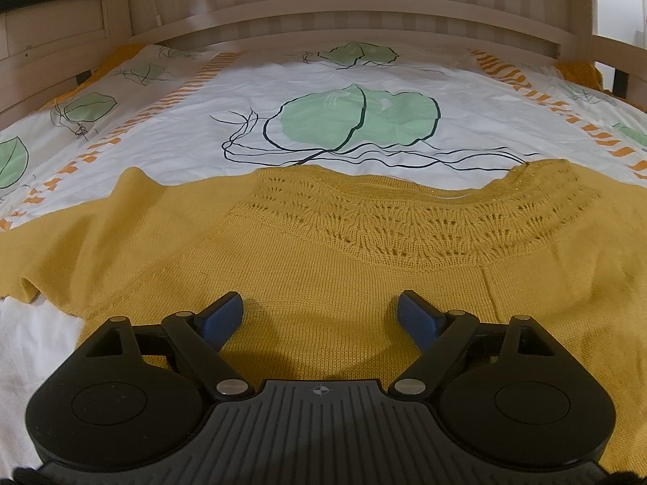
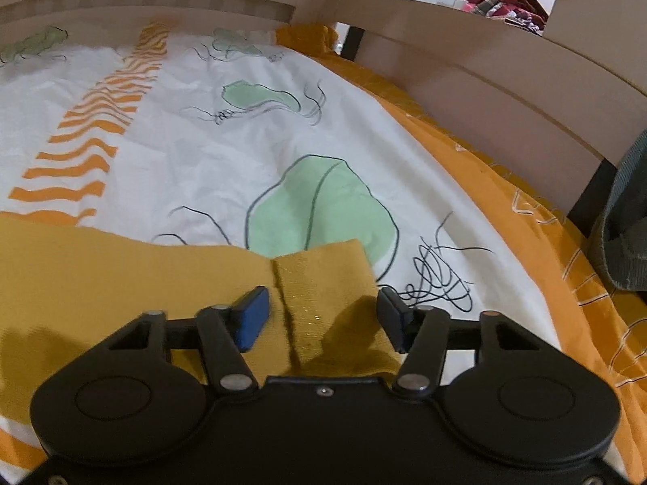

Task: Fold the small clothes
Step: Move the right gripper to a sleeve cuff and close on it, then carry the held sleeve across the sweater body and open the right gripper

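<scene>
Right gripper [image 2: 321, 315] jaws apart, straddling sweater [image 2: 121, 275] cuff [image 2: 323, 279], not pinching. Left gripper [image 1: 319, 315] spread wide. Soft, floppy knit; you should grip the cuff.

The sweater [image 1: 323, 250] is mustard yellow, with a lace-knit yoke at 12 o'clock. The bedsheet [image 1: 194, 121] is white with green leaves, black scribbled lines and orange wavy stripes. The fingers [image 1: 224, 317] carry blue pads.

pale wooden bed frame [image 1: 343, 16] around a white leaf-print bedsheet [image 1: 202, 93]
</scene>
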